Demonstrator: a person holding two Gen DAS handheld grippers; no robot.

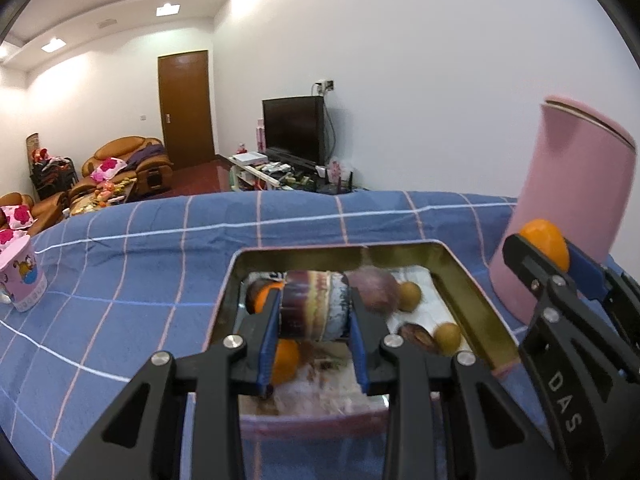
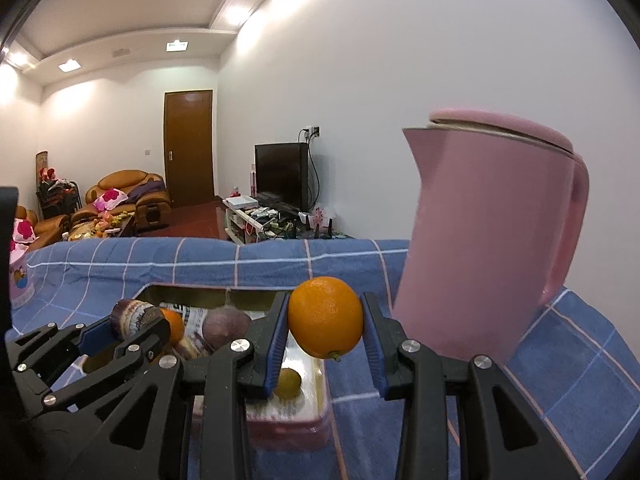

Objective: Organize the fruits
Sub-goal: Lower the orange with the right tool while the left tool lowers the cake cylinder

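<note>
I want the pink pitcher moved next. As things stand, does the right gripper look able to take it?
Probably not yet. The right gripper is shut on an orange, so its jaws are full. The pink pitcher stands just beyond on the blue cloth, with nothing between them.

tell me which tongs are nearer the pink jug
Right. The right tongs, shut on an orange, hang just beside the pink jug. The left tongs hold a striped item over the tin, farther off.
</note>
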